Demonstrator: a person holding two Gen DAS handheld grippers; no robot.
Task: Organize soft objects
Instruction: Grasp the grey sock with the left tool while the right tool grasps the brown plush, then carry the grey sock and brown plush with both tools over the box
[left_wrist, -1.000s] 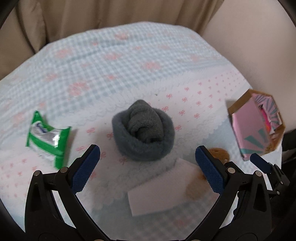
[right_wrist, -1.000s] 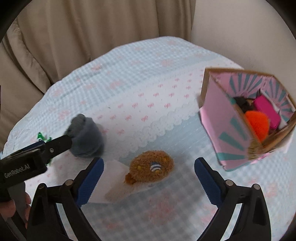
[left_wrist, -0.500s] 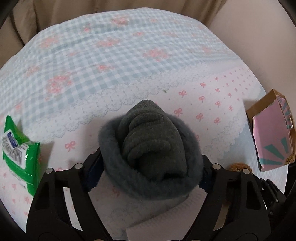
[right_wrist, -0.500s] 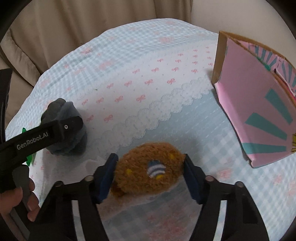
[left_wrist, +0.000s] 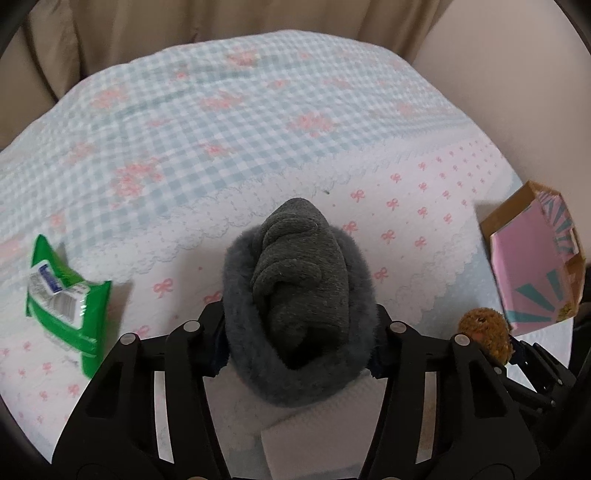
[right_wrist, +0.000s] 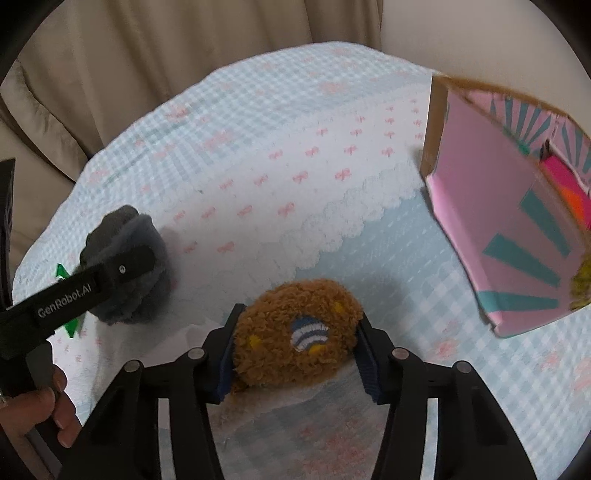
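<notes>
Grey rolled sock sits between my left tongs, brown plush between my right tongs; both are closing onto them. Next, I judge, lift toward the pink box right of them.

The only lettering I can read is "GenRobot.AI", printed in pale letters along the black side of my left gripper, which shows up left of my right tongs. The green packet, off to the left of my left tongs, carries a white label too blurred to read.
</notes>
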